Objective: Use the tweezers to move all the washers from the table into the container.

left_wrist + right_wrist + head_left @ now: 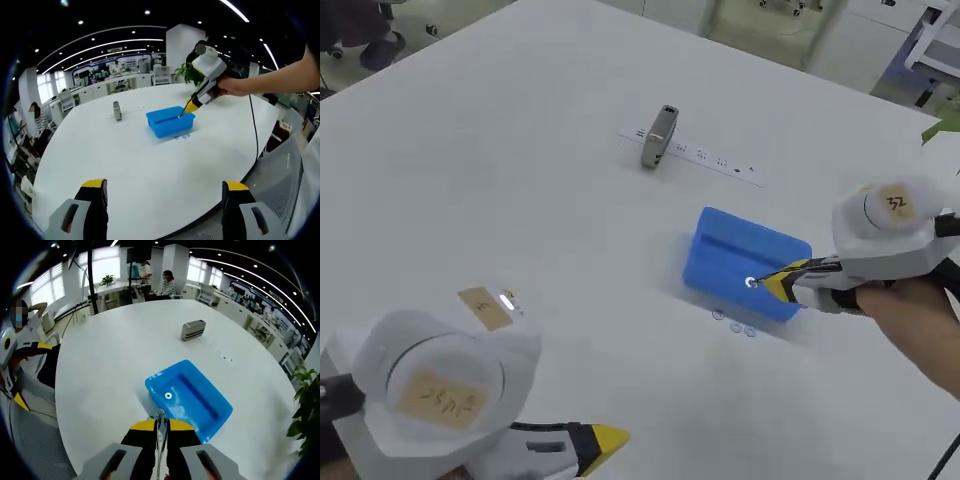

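White, matte tabletop [520,200] with a rounded edge carries all the work items. It stands in an open-plan office with ceiling spots and light strips and rows of desks. A potted green plant [305,405] and seated people show in the background.

Markings:
- A round tan label [895,203] on top of the right gripper [782,283] reads "32".
- A tan handwritten label [440,400] on top of the left gripper [164,200] is not legible.
- A narrow pale strip [705,156] on the tabletop carries small dark marks, too small to read.
- A grey metal block-shaped object [659,136] lies across one end of the strip.

Tool state:
- The right gripper's jaws stand close together, clamped on the thin metal tweezers [160,422]. The tweezers point forward over the blue rectangular plastic container [200,405].
- The left gripper's jaws stand wide apart with nothing between them. It is well apart from the container, near the table edge.

Task items:
- One small silver ring washer [168,395] shows inside the container, just ahead of the tweezer tips. Whether the tips grip anything cannot be told.
- Three more small ring washers [736,327] lie on the tabletop, just beside the container on the side nearest the person.
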Action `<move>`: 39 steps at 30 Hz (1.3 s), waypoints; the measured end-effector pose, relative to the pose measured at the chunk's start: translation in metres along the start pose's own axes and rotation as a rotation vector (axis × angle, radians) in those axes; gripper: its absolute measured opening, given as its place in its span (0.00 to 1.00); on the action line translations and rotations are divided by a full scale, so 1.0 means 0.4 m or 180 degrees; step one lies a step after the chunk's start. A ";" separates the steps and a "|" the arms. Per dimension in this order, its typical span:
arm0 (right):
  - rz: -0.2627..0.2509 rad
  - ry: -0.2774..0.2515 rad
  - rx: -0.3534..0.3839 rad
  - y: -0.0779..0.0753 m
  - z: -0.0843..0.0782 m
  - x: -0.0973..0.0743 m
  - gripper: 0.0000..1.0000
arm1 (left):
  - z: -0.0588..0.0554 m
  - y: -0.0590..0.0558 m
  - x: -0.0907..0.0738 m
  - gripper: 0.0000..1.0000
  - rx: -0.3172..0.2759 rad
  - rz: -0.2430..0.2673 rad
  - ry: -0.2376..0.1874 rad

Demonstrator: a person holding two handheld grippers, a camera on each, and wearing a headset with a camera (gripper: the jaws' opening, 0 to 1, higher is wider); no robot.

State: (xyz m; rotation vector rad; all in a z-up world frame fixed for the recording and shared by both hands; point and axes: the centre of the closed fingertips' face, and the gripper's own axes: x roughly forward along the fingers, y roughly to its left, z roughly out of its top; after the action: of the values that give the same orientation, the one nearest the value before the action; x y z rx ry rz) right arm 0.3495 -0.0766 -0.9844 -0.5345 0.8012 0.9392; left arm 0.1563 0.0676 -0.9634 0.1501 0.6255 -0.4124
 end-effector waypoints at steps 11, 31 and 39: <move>0.0083 0.0096 0.0131 -0.033 0.010 0.066 0.03 | -0.009 0.000 0.016 0.97 -0.0042 -0.0051 0.0047; 0.0304 0.0552 0.0138 -0.079 -0.018 0.174 0.03 | -0.038 0.016 0.051 0.96 -0.0077 -0.0064 0.0222; 0.0375 0.0643 0.0157 -0.099 -0.027 0.197 0.04 | -0.050 0.025 0.056 0.96 -0.0099 -0.0048 0.0270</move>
State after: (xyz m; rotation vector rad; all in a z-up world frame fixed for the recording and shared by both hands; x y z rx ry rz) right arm 0.4072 -0.0650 -1.0510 -0.5495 1.0447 0.9810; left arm 0.1660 0.0744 -0.9925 0.1337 0.7166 -0.4122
